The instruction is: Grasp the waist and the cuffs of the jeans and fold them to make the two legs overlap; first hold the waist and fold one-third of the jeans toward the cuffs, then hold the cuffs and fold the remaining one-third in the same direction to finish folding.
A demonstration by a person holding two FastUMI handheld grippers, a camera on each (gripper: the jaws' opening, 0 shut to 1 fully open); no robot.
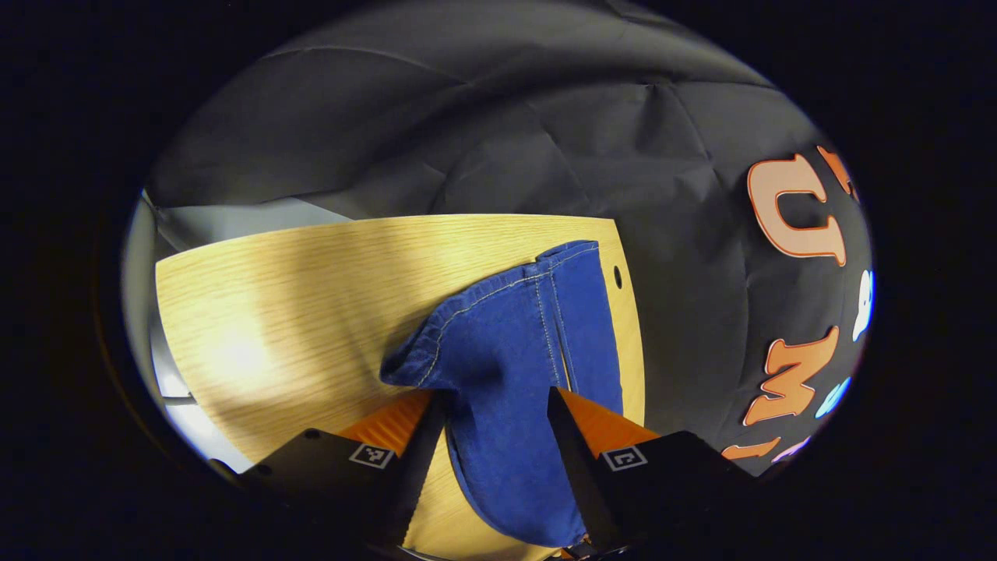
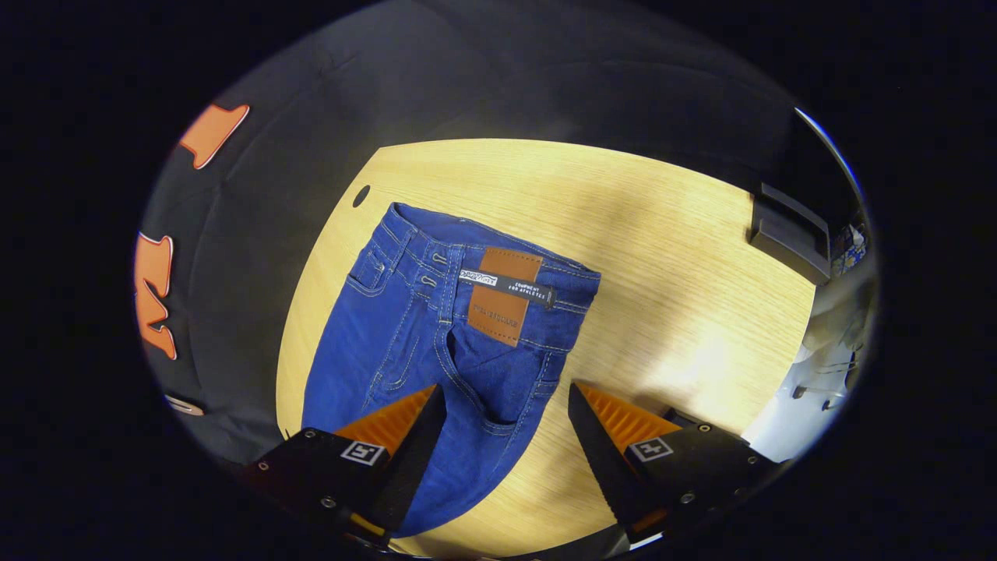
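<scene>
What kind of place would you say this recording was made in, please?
Probably a small recording booth, not a home: a black cloth wall hangs close behind a bare wooden table, blue jeans lie on it, and the left gripper and right gripper work over them.

Deep blue denim jeans (image 2: pixel 413 343) with pale contrast stitching and a tan-brown waist patch (image 2: pixel 505 294); light yellow-oak wood-grain table (image 2: pixel 670 257); dark grey box (image 2: pixel 790 231) at table edge.

jeans (image 1: pixel 506 374) lower end cut off, patch (image 2: pixel 505 294) lettering unreadable
</scene>
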